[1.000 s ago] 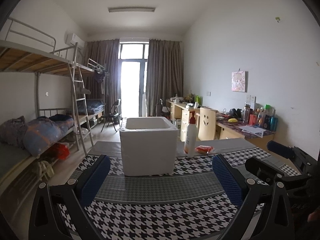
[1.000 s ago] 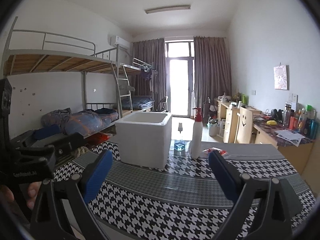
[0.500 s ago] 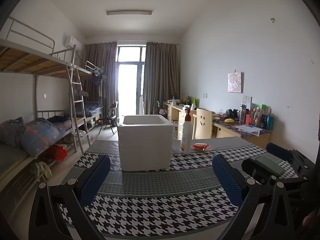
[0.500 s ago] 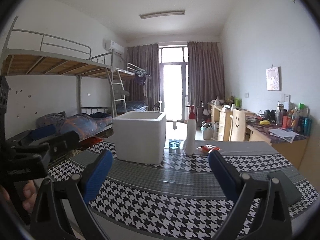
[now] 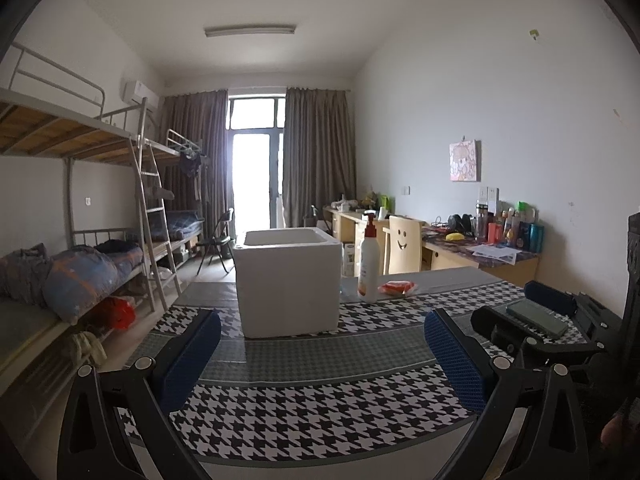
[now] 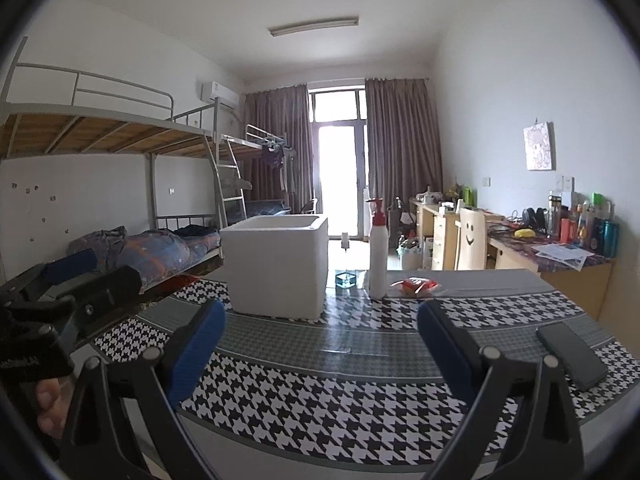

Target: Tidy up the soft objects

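Note:
A white foam box stands open-topped on the houndstooth table; it also shows in the right wrist view. Right of it stand a white pump bottle and a red soft packet. My left gripper is open and empty above the near table edge. My right gripper is open and empty, level with it. Each gripper shows at the edge of the other's view: the right one and the left one.
A dark phone lies on the table at the right. A small glass bottle stands behind the box. Bunk beds line the left wall, desks and a chair the right.
Both grippers have drawn back and risen a little, so the box, bottle and packet look smaller and farther. The phone has come into view at the right.

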Available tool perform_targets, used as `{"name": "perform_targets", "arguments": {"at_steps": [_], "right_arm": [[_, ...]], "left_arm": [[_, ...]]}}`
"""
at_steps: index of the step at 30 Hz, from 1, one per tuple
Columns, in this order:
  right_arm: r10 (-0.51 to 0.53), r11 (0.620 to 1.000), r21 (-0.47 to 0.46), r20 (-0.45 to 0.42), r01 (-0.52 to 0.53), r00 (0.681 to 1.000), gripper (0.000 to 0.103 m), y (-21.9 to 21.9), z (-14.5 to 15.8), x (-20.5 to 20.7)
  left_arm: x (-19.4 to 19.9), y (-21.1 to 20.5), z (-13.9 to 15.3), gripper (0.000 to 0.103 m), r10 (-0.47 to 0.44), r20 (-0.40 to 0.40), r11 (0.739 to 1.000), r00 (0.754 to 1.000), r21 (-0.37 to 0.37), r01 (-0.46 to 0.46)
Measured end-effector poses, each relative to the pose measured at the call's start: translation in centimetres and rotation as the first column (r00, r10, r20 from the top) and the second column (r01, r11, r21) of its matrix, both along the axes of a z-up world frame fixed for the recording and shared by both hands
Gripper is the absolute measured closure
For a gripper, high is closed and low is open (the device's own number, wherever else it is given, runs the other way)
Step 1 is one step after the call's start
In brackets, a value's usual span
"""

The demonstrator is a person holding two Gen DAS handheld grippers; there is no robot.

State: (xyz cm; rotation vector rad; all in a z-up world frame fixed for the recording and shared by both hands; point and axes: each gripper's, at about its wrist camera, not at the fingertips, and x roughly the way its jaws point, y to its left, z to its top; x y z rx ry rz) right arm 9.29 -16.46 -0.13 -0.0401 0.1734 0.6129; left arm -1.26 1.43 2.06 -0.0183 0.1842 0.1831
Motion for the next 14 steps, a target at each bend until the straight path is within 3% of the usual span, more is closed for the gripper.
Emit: {"name": "perform_targets", "arguments": {"at_steps": [14], "right_arm": [[-0.011,1.000,0.004,-0.007,0.011,1.000,0.005,-0.21,0.00,-0.10]], "left_arm": [[-0.11,-0.10,-0.21,0.001,-0.009,-0.013,1.000,1.000,-0.001,0.009]]}}
